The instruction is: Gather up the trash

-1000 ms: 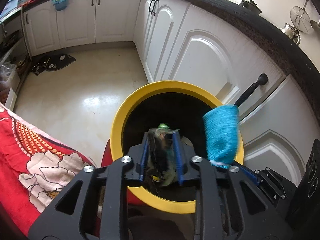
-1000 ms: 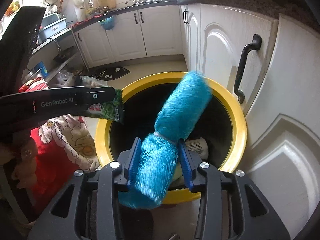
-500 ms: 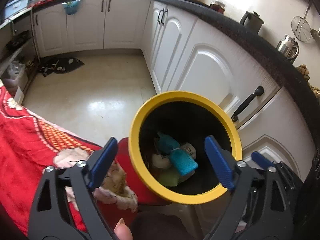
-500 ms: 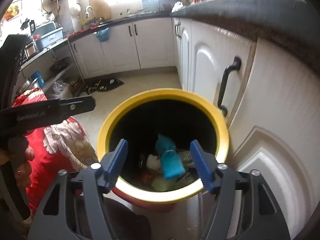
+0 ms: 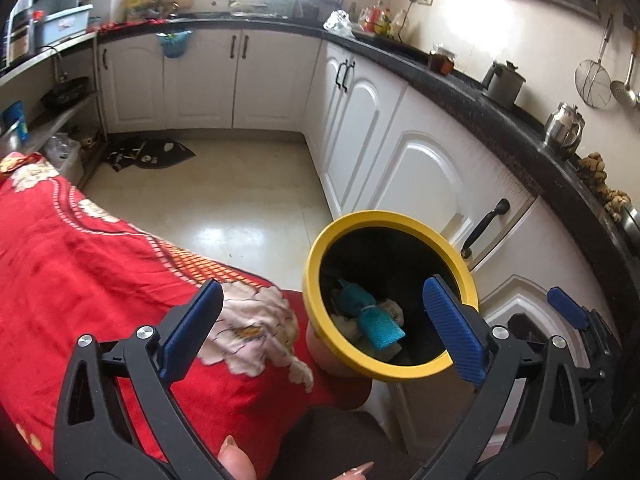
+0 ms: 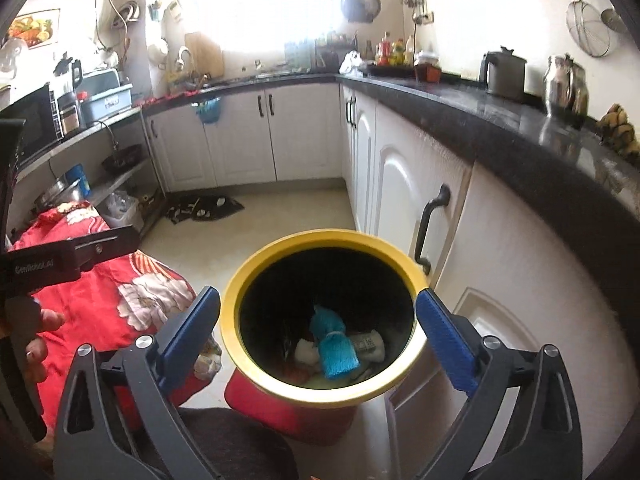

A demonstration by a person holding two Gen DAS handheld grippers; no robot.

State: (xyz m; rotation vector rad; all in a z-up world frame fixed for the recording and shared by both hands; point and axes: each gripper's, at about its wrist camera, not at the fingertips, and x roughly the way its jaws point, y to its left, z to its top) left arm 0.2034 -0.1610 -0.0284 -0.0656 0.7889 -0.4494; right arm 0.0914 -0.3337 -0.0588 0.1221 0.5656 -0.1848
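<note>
A bin with a yellow rim [image 5: 320, 248] [image 6: 248, 272] stands on the floor beside the white cabinets. Inside lie a turquoise fuzzy roll [image 5: 374, 322] [image 6: 334, 346], white scraps and other trash. My left gripper [image 5: 324, 324] is open and empty, raised above and to the left of the bin, over the red cloth's edge. My right gripper [image 6: 318, 328] is open and empty, held above the bin with the rim between its fingers in view. The left gripper's black arm [image 6: 72, 256] shows at the left of the right wrist view.
A red flowered cloth [image 5: 80, 264] [image 6: 100, 300] covers a surface left of the bin. White cabinet doors with black handles [image 5: 484, 228] [image 6: 430, 232] stand close on the right under a dark counter [image 6: 500, 124]. A dark mat [image 5: 148, 154] lies on the pale floor.
Both grippers opened and dropped their loads: the wrapper and the turquoise roll now lie in the bin. Both grippers have since lifted up and back from the bin.
</note>
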